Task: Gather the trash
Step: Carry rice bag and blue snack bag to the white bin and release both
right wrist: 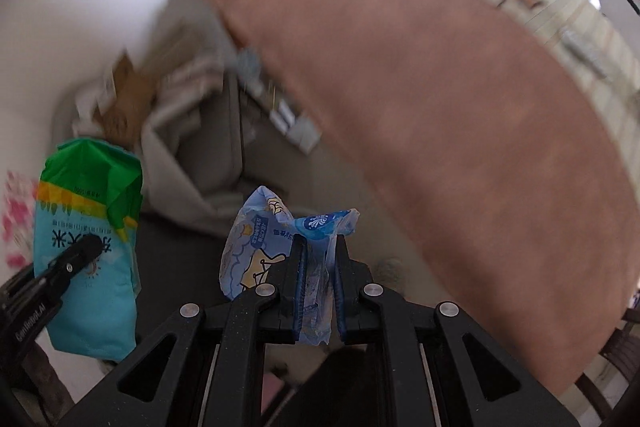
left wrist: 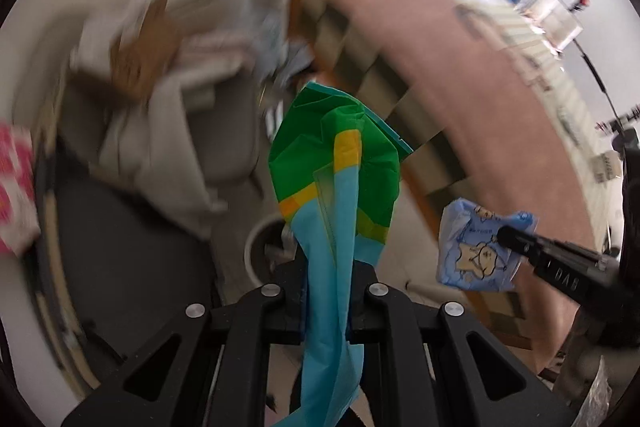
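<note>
Left hand-held gripper [left wrist: 326, 291] pinches green-blue bag [left wrist: 336, 163]; right [right wrist: 318, 275] clamps blue wrapper [right wrist: 276, 239]; background blurred.

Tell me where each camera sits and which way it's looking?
Left wrist: on the left claw, looking along its fingers at the green and blue bag it grips; the right claw shows too.
Right wrist: on the right claw, looking at the blue wrapper it grips; the left claw shows.
Shared: both bags, both claws, the brown table.

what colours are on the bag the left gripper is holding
Green top, yellow-orange band, light blue bottom on the bag; clearest in the right wrist view.
</note>
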`<action>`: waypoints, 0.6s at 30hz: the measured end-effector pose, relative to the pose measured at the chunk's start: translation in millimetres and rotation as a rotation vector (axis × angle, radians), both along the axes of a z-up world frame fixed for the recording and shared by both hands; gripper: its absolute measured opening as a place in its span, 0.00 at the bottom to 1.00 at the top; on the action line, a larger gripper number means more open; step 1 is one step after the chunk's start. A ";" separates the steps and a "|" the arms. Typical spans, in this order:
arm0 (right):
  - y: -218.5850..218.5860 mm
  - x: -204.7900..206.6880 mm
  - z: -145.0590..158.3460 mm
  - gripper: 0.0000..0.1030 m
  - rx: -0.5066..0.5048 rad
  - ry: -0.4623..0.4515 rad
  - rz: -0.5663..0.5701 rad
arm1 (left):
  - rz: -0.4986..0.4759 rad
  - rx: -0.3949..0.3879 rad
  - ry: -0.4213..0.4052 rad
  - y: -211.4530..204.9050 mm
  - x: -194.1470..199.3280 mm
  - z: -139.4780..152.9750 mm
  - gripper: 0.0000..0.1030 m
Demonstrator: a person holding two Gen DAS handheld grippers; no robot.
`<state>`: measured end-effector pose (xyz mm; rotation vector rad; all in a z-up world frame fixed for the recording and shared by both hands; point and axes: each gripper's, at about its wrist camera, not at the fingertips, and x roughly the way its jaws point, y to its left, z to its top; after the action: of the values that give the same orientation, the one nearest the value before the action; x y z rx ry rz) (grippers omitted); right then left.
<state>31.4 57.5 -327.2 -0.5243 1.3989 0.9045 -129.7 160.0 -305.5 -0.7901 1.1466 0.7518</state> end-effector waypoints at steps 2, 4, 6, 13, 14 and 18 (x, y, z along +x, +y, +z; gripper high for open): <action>6.3 -19.4 -40.5 0.12 -0.053 0.016 0.037 | 0.048 -0.064 0.013 5.3 -13.9 -40.5 0.09; 12.6 -35.7 -85.1 0.12 -0.098 0.035 0.070 | 0.100 -0.136 0.022 12.8 -25.3 -87.8 0.09; 17.8 -44.5 -123.0 0.12 -0.130 0.042 0.091 | 0.150 -0.214 0.008 20.1 -35.5 -139.1 0.09; 32.8 -45.5 -276.7 0.12 -0.212 0.102 0.091 | 0.255 -0.377 -0.011 35.9 -46.0 -292.0 0.17; 34.6 -45.1 -294.4 0.12 -0.220 0.112 0.089 | 0.270 -0.396 -0.009 37.5 -46.8 -314.0 0.19; 43.2 -43.5 -366.2 0.13 -0.243 0.177 0.081 | 0.304 -0.444 0.006 40.8 -49.2 -376.0 0.28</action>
<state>-12.1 100.7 -693.4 -0.7016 1.6708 0.8667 -179.0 200.7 -681.5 -1.3574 1.2310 0.7565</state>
